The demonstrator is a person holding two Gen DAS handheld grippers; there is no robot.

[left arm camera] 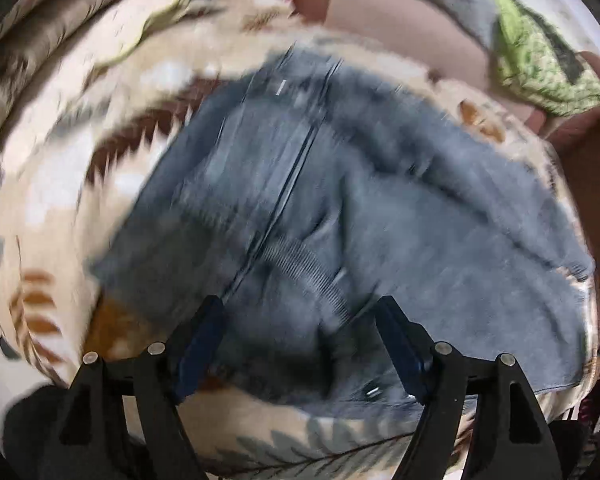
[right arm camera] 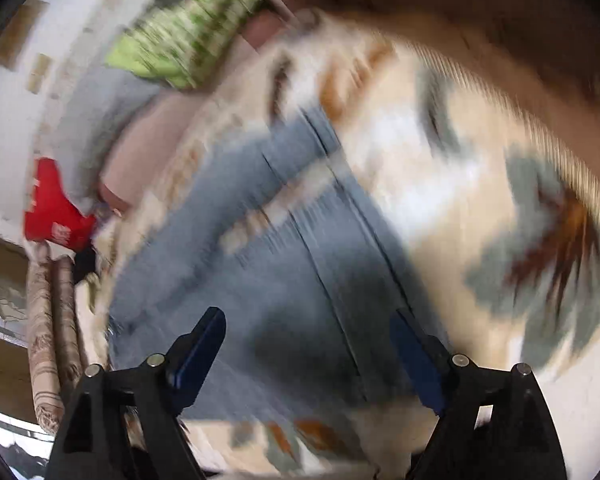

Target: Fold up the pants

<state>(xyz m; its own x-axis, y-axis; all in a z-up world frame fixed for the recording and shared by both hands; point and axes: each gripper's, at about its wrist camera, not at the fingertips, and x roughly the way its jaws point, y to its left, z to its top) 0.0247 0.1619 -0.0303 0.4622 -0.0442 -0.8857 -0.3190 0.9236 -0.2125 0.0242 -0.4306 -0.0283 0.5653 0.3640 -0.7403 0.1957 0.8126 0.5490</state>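
Blue denim pants (left arm camera: pixel 340 208) lie spread on a cream bedspread with leaf prints (left arm camera: pixel 60 184). In the left wrist view a dark seam runs up the middle of the cloth, and the picture is blurred. My left gripper (left arm camera: pixel 300 308) hangs open just above the pants, nothing between its blue pads. In the right wrist view the pants (right arm camera: pixel 284 264) stretch away up the frame over the bedspread (right arm camera: pixel 440 168). My right gripper (right arm camera: pixel 306 318) is open above the denim and holds nothing.
A green patterned cloth (left arm camera: pixel 540 64) lies beyond the bedspread on a pinkish surface (left arm camera: pixel 400 28); it shows again as the green cloth (right arm camera: pixel 188 36). A red object (right arm camera: pixel 56 208) sits at the bed's far side. Rolled patterned fabric (right arm camera: pixel 48 340) lies along the left edge.
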